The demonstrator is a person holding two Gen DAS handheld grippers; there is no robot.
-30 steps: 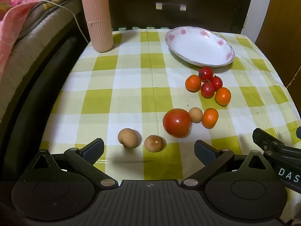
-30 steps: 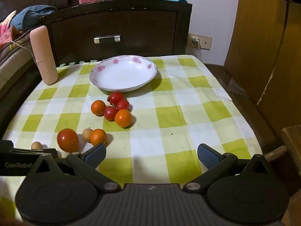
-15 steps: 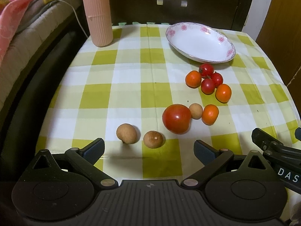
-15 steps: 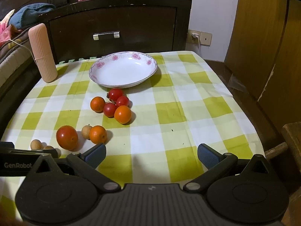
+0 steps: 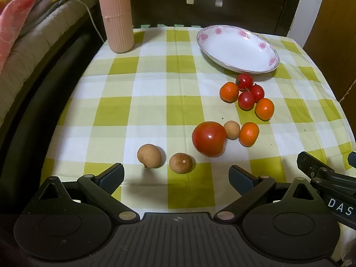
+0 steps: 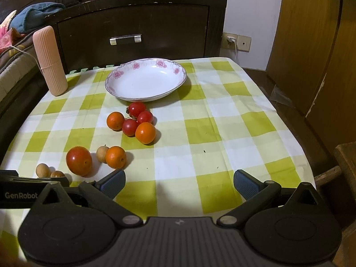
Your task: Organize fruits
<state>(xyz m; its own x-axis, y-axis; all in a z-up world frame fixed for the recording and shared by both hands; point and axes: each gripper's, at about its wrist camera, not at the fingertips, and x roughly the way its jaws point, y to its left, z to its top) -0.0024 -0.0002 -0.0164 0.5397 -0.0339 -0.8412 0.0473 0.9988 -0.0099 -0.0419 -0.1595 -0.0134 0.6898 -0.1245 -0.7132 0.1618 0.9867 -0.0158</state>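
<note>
Legible markings: the left wrist view shows "DAS" in white on the dark body of the right gripper [image 5: 320, 173] at its lower right edge; the right wrist view shows "GenRobot" on the side of the left gripper [image 6: 33, 189] at its lower left edge. No other writing can be read.

Left gripper: fingers [image 5: 111, 174] spread wide, holding nothing, low over the near edge of the tabletop [image 5: 151, 82]. Right gripper: fingers [image 6: 244, 183] likewise spread wide and empty.

Surface: a cloth of yellow-green and white checks covers the tabletop. A white dish [image 5: 238, 49] with pink flower trim stands empty at the far side. A ribbed pink cylinder [image 5: 116, 13] stands upright at the far left corner.

Fruit, all on the cloth outside the dish: a cluster of three small red fruits [image 5: 245, 100] and two orange fruits [image 5: 229, 91] just in front of the dish; nearer, a large red tomato [image 5: 209, 138] touching a small tan fruit [image 5: 231, 129], with another orange fruit [image 5: 249, 133] just beside that; nearest the left gripper, two brown round fruits [image 5: 149, 155] close together.

Room: dark wooden drawer unit [image 6: 133, 26] with a metal handle behind the tabletop; bedding [image 5: 29, 22] to the left; wooden panels [image 6: 311, 44] and a wall socket [image 6: 237, 41] to the right.
</note>
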